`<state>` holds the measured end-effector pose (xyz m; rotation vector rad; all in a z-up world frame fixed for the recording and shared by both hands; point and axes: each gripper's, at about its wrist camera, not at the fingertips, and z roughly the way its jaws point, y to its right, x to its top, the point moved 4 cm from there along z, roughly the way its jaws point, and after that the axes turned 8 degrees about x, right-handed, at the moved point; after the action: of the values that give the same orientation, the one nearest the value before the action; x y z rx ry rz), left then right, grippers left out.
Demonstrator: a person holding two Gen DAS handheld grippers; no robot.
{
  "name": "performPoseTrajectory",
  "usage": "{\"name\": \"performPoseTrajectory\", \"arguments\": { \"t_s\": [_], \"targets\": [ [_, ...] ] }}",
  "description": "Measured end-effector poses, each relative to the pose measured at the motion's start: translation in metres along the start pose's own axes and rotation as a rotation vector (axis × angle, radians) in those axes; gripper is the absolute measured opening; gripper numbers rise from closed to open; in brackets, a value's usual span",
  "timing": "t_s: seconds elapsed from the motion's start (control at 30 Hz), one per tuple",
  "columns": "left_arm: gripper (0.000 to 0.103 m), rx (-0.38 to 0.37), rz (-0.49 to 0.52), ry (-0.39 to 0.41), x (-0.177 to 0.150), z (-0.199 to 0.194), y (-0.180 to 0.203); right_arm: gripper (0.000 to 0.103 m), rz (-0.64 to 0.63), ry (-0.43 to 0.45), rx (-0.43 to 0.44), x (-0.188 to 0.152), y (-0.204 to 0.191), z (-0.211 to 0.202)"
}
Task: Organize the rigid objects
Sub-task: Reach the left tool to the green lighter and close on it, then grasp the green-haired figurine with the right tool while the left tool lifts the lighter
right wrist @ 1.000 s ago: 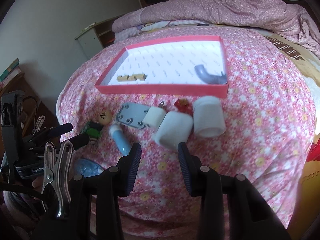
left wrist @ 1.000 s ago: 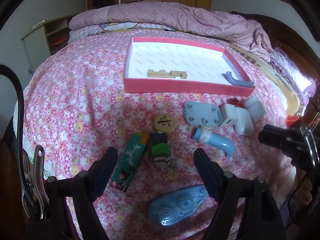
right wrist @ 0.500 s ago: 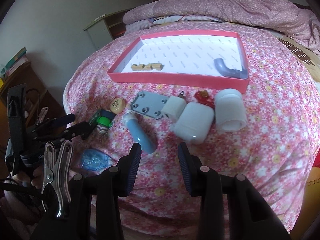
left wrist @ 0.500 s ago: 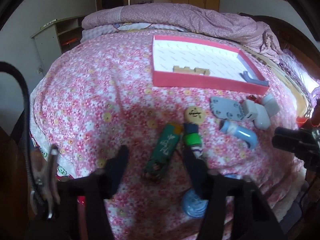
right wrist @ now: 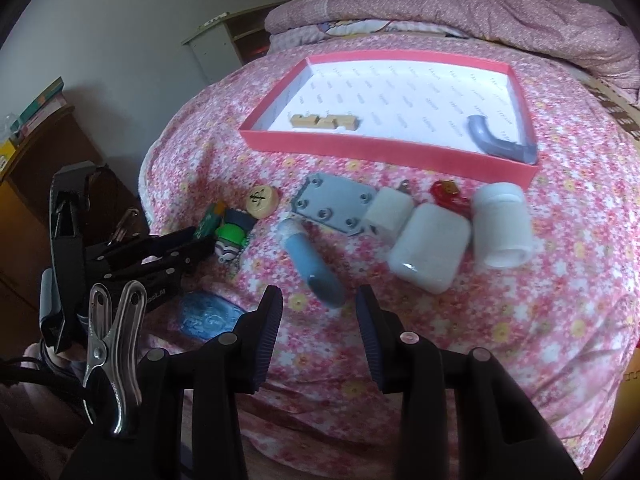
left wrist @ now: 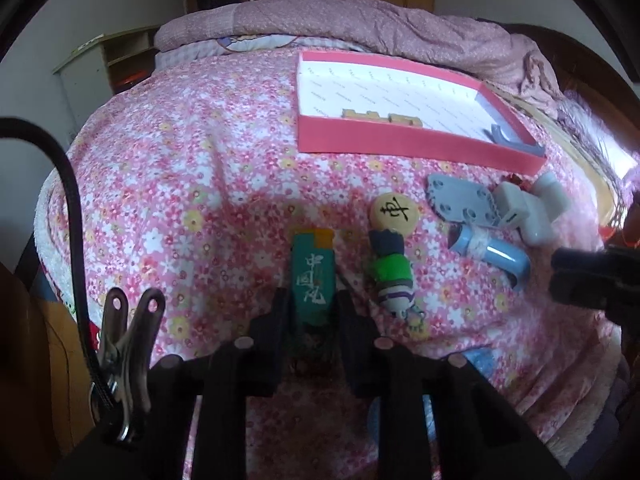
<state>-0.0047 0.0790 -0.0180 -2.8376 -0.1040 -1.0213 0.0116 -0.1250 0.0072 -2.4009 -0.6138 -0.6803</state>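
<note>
A: Left tongs (left wrist: 310, 304)? State wanted.
B: Clenched on the green rectangular lighter with white characters (left wrist: 313, 276); its near end is pinched between both pads, the orange-capped far end is seen resting on the pink floral bedspread (left wrist: 160, 184).
A: Right tongs (right wrist: 318, 312)?
B: Partly parted, nothing gripped. They are held over the bedspread, just near of the light-blue plastic elbow pipe (right wrist: 312, 260).
A: Box?
B: The red-walled, white-lined shallow box (right wrist: 380, 150) is set far on the bed. A notched wooden block (right wrist: 324, 121) is seen at its near-left, a grey elbow pipe (right wrist: 494, 138) at its near-right.
A: Other loose pieces?
B: Right of the lighter a green toy figure (left wrist: 390, 276) is lying; the round wooden chess piece (left wrist: 394, 211) is touching its far end.
</note>
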Motion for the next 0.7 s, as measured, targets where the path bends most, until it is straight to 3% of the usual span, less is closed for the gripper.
{"name": "performPoseTrajectory", "arguments": {
  "t_s": [0.2,0.33,0.7],
  "targets": [
    [0.024,-0.016,-0.088,-0.011,-0.003,0.002,-0.017,0.039,-0.041,-0.054,0.044,0.01,-0.024,0.018],
    [0.024,-0.032,-0.094,0.002,-0.005,0.001,-0.019,0.039,-0.073,-0.1,0.093,0.021,-0.046,0.042],
    [0.024,-0.106,-0.152,0.022,-0.012,-0.001,-0.031,0.039,-0.022,-0.178,0.063,0.035,-0.049,0.087]
  ]
}}
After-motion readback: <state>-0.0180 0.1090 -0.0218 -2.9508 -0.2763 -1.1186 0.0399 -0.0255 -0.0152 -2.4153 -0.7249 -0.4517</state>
